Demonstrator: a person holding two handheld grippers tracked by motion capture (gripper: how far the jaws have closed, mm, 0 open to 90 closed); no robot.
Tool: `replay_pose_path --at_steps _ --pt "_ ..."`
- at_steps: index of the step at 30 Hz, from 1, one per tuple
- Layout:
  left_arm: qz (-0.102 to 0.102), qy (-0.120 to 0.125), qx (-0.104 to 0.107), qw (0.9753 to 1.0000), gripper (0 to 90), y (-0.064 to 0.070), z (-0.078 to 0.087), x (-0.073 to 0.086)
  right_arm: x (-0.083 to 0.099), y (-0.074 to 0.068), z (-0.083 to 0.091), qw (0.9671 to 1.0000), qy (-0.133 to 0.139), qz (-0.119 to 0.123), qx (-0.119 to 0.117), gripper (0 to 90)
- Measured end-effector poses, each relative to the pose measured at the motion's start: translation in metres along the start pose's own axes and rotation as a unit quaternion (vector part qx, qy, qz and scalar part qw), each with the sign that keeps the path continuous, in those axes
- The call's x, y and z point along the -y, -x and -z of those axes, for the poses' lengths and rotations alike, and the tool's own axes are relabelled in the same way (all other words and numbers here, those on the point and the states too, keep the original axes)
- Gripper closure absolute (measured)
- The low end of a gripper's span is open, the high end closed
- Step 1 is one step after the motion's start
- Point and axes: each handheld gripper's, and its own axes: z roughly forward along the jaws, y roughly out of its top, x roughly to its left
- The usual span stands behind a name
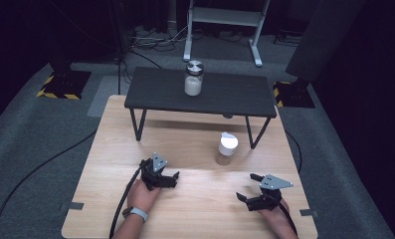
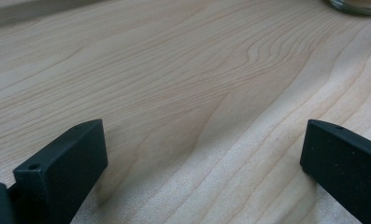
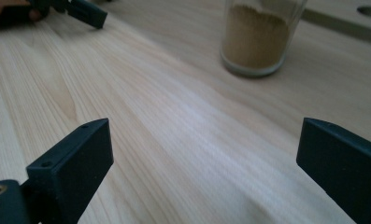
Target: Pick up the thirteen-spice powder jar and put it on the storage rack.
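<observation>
While nothing is held, both sets of jaws gape wide over bare bench. Left gripper: jaws spread, empty, spice jar well off ahead and to their right, glass base just at the corner in its own view. Right gripper: jaws equally spread, empty, jar upright straight ahead, slightly right of centre, long axis vertical. Nearer by a clear margin, so likely the one to reach. Farther back, white-filled jar atop black shelf.

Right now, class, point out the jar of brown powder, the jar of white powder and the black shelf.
jar of brown powder (image 1: 227, 149), high view, on its white lid.
jar of white powder (image 1: 193, 84), high view, on its glass side.
black shelf (image 1: 235, 94), high view, on its bare top.
</observation>
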Motion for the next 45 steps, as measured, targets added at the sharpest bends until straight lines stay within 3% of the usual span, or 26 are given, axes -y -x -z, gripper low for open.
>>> replay_pose_path --at_steps 6,17,23,34,37,45 --pt "-0.001 0.001 0.000 1.0000 0.9 0.000 0.000 0.000 -0.009 -0.004 0.005 0.9988 0.035 0.033 0.008 3.4" --pt "0.000 0.002 0.001 1.0000 1.3 0.001 0.000 0.001 -0.015 -0.004 0.011 0.9968 0.065 0.022 0.041 1.4" --pt "0.000 0.002 0.001 1.0000 1.3 0.001 0.000 0.001 -0.024 -0.007 0.012 0.9962 0.060 0.022 0.059 2.5" --pt "0.000 0.002 0.001 1.0000 1.3 0.001 0.000 0.001 -0.036 0.001 0.001 0.9953 0.062 0.009 0.074 7.7" --pt "0.000 0.002 0.001 1.0000 1.3 0.001 0.000 0.001 -0.037 0.000 -0.007 0.9943 0.067 0.018 0.081 8.8" --pt "0.000 0.002 0.002 1.0000 1.3 0.000 0.000 0.001 -0.038 0.000 -0.031 0.9941 0.068 -0.002 0.084 8.8"
